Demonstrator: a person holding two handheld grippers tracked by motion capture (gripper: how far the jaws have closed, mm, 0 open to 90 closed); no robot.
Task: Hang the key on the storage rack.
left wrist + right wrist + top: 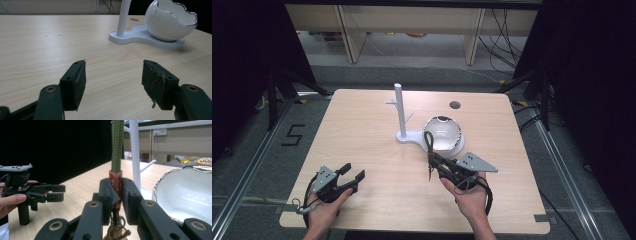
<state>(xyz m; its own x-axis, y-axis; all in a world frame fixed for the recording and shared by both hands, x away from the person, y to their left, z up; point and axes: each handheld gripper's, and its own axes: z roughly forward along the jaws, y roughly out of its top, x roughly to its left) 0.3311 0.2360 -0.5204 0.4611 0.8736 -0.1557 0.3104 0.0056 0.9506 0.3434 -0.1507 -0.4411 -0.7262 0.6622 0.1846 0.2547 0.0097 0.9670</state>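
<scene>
Right gripper (pixel 116 195): jaws closed on the brown leather end of an olive-green braided cord keychain (pixel 117 150), pinching it between the two black pads.
Keychain look: a woven green cord loop rising above the pads, a reddish-brown collar where the pads bite, and metal rings (pixel 117 230) hanging below the jaws.
Keychain place: in the high view the cord (pixel 428 141) stands up from the right gripper (pixel 432 161), in front of the white bowl's near rim; the rings dangle above the table.
Left gripper (pixel 113 82): jaws spread wide apart with bare wood between the worn black pads (pixel 81 82); nothing held.
Left gripper place: near the table's front left corner (pixel 344 181), well apart from the right gripper.
Hands: a hand (pixel 472 197) grips each tool from the near edge.
White bowl (pixel 443 134): glossy, egg-shaped, with a jagged dark-trimmed rim, seated on a white stand base (pixel 140 37).
White post (pixel 399 110): upright on that base, with small side pegs, left of the bowl.
Table (pixel 362 130): light wooden top.
</scene>
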